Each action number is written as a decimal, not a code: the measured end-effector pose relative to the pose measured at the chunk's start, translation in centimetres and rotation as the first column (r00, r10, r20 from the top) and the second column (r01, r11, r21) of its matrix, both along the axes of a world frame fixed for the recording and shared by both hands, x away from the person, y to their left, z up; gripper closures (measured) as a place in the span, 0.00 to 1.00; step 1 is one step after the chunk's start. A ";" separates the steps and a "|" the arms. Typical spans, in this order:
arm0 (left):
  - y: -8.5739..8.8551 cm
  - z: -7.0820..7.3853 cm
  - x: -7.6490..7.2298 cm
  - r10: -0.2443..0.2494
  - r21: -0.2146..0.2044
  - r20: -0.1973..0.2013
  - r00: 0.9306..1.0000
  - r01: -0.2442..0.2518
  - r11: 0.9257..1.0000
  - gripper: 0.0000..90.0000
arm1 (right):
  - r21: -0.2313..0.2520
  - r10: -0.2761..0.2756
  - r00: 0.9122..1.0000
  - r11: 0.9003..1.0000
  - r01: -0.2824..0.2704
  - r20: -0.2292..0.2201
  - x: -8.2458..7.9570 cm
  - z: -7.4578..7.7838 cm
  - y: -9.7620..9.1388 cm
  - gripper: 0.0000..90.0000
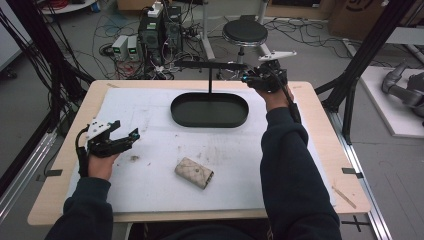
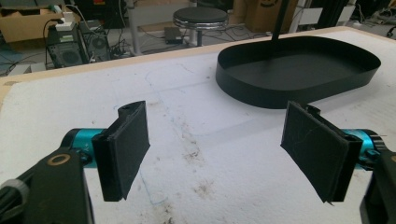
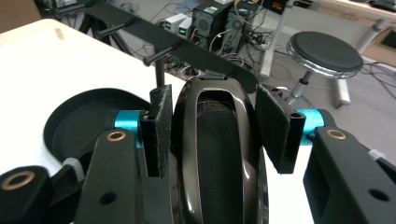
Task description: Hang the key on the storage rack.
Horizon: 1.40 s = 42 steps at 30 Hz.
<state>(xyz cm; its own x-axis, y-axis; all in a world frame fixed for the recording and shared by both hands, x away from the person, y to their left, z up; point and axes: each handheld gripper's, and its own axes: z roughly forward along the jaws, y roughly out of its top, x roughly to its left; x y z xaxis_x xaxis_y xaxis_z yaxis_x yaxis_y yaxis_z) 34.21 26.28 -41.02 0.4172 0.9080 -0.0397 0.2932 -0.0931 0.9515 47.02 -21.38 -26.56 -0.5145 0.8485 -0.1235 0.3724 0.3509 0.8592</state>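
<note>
My right gripper (image 1: 260, 76) is raised over the table's far right, next to the right end of the stand's black crossbar (image 1: 210, 65). In the right gripper view, my right gripper (image 3: 212, 126) is shut on a dark glossy oval object (image 3: 217, 154) with a mesh middle and a small loop at its top, close to the crossbar (image 3: 187, 44) and its pegs. My left gripper (image 1: 128, 130) is open above the white mat at the left; in its own view the left gripper (image 2: 215, 149) has nothing between its pads. A beige quilted pouch (image 1: 194, 173) lies on the mat.
The stand's black oval tray base (image 1: 210, 125) sits at the mat's far middle, with a thin post (image 1: 210, 82) rising to the crossbar. The tray base (image 2: 261, 95) lies ahead and to the right of the left gripper. Behind the table are a stool (image 1: 245, 32), computers and cables.
</note>
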 end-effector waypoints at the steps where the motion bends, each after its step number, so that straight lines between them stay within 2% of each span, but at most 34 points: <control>1: 0.0 0.0 0.0 0.000 0.000 0.000 1.000 0.000 1.000 0.25 | 0.002 -0.007 1.000 1.000 0.007 0.000 0.4 0.3 0.1 0.56; 16: 0.0 0.0 0.0 -0.002 0.001 0.000 1.000 0.002 1.000 0.26 | 0.034 -0.023 1.000 0.999 0.023 0.006 1.3 1.0 0.7 0.56; 22: 0.0 0.0 0.0 -0.003 -0.001 0.000 1.000 0.003 1.000 0.25 | 0.010 -0.043 0.999 0.999 0.043 0.022 1.7 0.8 1.0 0.56; 24: 0.0 0.0 0.0 -0.004 -0.001 -0.001 1.000 0.004 1.000 0.26 | 0.016 -0.054 0.998 0.998 0.054 0.020 1.9 0.6 1.0 0.56; 25: 0.0 0.0 0.0 -0.004 -0.002 0.001 1.000 0.004 1.000 0.26 | 0.045 -0.067 0.998 0.997 0.066 0.021 2.2 0.4 0.9 0.56; 27: 0.0 0.0 0.0 -0.004 -0.002 0.001 1.000 0.004 1.000 0.25 | 0.052 -0.079 0.997 0.996 0.078 0.020 2.5 0.2 0.8 0.56; 31: 0.1 0.0 0.0 -0.005 0.000 -0.002 1.000 0.005 1.000 0.26 | 0.077 -0.082 0.997 0.994 0.081 0.009 2.8 0.1 0.6 0.56; 36: 0.1 0.0 0.0 -0.007 0.004 -0.002 1.000 0.007 1.000 0.25 | 0.098 -0.076 0.997 0.992 0.074 0.020 2.7 0.4 0.5 0.56; 40: 0.0 0.0 0.0 -0.008 0.002 -0.001 1.000 0.008 1.000 0.26 | 0.079 -0.104 0.994 0.992 0.101 0.034 2.8 0.4 0.4 0.56; 42: 0.1 0.0 0.0 -0.009 0.002 -0.002 1.000 0.009 1.000 0.26 | 0.042 -0.120 0.993 0.992 0.119 0.015 3.0 0.1 0.4 0.56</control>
